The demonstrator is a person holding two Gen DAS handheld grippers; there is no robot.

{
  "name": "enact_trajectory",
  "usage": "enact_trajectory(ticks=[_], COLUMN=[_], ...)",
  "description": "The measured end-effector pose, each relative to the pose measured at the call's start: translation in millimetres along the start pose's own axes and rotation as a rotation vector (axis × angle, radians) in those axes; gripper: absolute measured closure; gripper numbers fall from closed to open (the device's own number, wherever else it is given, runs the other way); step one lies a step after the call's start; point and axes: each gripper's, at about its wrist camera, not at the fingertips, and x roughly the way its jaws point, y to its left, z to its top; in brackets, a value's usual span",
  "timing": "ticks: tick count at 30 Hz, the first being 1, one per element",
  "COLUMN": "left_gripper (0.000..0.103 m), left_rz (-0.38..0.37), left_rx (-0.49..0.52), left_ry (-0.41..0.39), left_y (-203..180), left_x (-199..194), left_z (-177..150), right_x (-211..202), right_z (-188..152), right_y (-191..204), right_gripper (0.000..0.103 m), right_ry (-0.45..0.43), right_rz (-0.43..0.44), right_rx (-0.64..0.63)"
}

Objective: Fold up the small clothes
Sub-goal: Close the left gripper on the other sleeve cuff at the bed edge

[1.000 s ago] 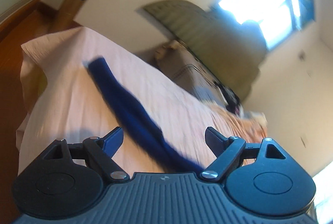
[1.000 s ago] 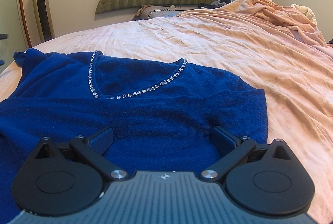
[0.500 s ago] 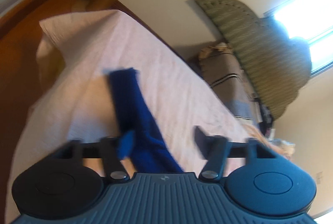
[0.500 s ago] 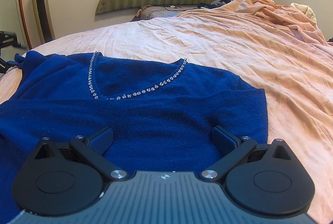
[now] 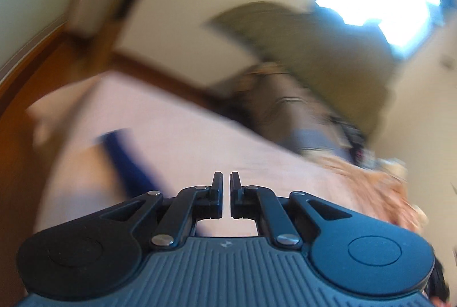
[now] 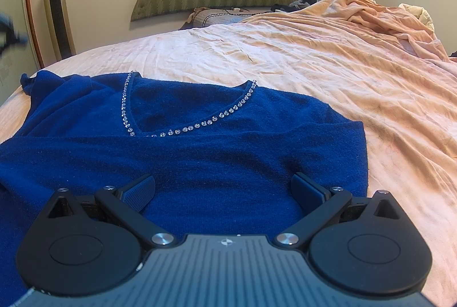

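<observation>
While the blurred left view catches only a sleeve (image 5: 125,161) beside the closed, empty left gripper (image 5: 226,181), the right view shows the blue sweater (image 6: 182,147) flat on the bed (image 6: 328,72), rhinestone neckline (image 6: 182,130) up, right gripper (image 6: 222,187) spread wide above it.

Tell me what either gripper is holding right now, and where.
Nothing. The left gripper has its fingers nearly shut on bare air, the blue sleeve lying off to their left. The right gripper is open above the sweater.
</observation>
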Motion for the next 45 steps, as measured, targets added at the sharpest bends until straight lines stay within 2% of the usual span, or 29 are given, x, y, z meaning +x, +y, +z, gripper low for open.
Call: enact_trajectory(ticks=[3, 4, 6, 8, 9, 10, 11, 13, 16, 18, 20, 24, 26, 27, 28, 31, 35, 36, 37, 38, 39, 42, 45], left_gripper=[0.098, 0.098, 0.096, 0.072, 0.033, 0.006, 0.003, 0.004, 0.007, 0.015, 0.016, 0.017, 0.028, 0.038, 0.041, 0.043, 0.044, 0.048, 0.075, 0.09, 0.1, 0.1, 0.101], left_rz=[-0.201, -0.249, -0.278, -0.28, -0.267, -0.233, -0.179, -0.061, 0.044, 0.058, 0.032, 0.046, 0.08, 0.089, 0.095, 0.157, 0.163, 0.168, 0.194, 0.251, 0.302, 0.29, 0.297], left_rx=[0.202, 0.257, 0.317, 0.306, 0.279, 0.232, 0.168, 0.052, -0.102, -0.2, -0.257, -0.27, -0.262, -0.265, -0.271, -0.286, -0.291, -0.273, -0.241, -0.202, -0.174, -0.176, -0.133], left_ry=[-0.046, -0.039, 0.007, 0.084, 0.134, 0.158, 0.144, 0.114, 0.138, 0.165, 0.192, 0.201, 0.204, 0.213, 0.221, 0.223, 0.21, 0.204, 0.198, 0.198, 0.199, 0.183, 0.179], left_y=[-76.9, -96.2, -118.7, -114.7, -104.0, -87.3, -64.8, -20.2, 40.7, 73.3, 91.2, 95.0, 93.9, 94.9, 96.7, 104.0, 104.3, 101.8, 98.4, 94.5, 93.2, 97.2, 91.2], left_x=[-37.3, -46.1, -52.1, -44.0, -35.8, -28.4, -23.4, -14.3, 3.9, 15.9, 25.7, 42.3, 53.0, 59.8, 65.7, 73.4, 78.8, 79.4, 80.1, 80.8, 82.6, 79.1, 75.4], left_z=[-14.2, -20.5, -29.1, -28.3, -24.5, -20.0, -15.9, -3.2, 12.2, 18.7, 18.6, 12.3, 10.7, 10.7, 12.3, 13.0, 11.5, 10.7, 9.8, 8.5, 6.4, 3.8, 2.6], right_x=[-0.2, -0.3, -0.4, 0.0, -0.1, 0.1, 0.1, -0.1, 0.0, 0.0, 0.1, 0.1, 0.2, 0.2, 0.4, 0.4, 0.7, 0.4, 0.6, 0.6, 0.6, 0.6, 0.7], right_z=[0.0, -0.1, -0.1, 0.0, 0.7, 0.8, 0.8, 1.1, 1.3, 1.2, 1.3, 1.1, 1.2, 1.1, 1.3, 1.1, 1.4, 1.1, 1.2, 1.3, 1.2, 1.2, 1.3], right_y=[-0.4, -0.5, -1.0, -0.5, -0.6, -0.3, -0.3, -0.3, 0.0, -0.1, 0.0, -0.1, 0.0, -0.2, 0.1, -0.1, 0.2, -0.3, 0.3, 0.3, 0.2, 0.1, 0.3], right_gripper=[0.003, 0.003, 0.003, 0.003, 0.003, 0.003, 0.003, 0.003, 0.003, 0.003, 0.003, 0.003, 0.003, 0.003, 0.003, 0.003, 0.003, 0.003, 0.003, 0.003, 0.003, 0.003, 0.003], right_ry=[-0.001, 0.0, -0.001, -0.004, -0.004, -0.005, -0.005, -0.005, -0.004, -0.005, -0.004, -0.004, -0.005, -0.005, -0.005, -0.005, -0.005, -0.005, -0.005, -0.005, -0.006, -0.005, -0.005], right_rz=[0.0, 0.0, 0.003, 0.007, 0.008, 0.009, 0.01, 0.009, 0.008, 0.009, 0.008, 0.008, 0.008, 0.008, 0.008, 0.009, 0.009, 0.009, 0.009, 0.009, 0.009, 0.009, 0.009], right_rx=[0.001, 0.0, 0.003, 0.009, 0.011, 0.012, 0.013, 0.014, 0.014, 0.014, 0.014, 0.013, 0.014, 0.013, 0.013, 0.014, 0.014, 0.014, 0.016, 0.016, 0.016, 0.015, 0.016])
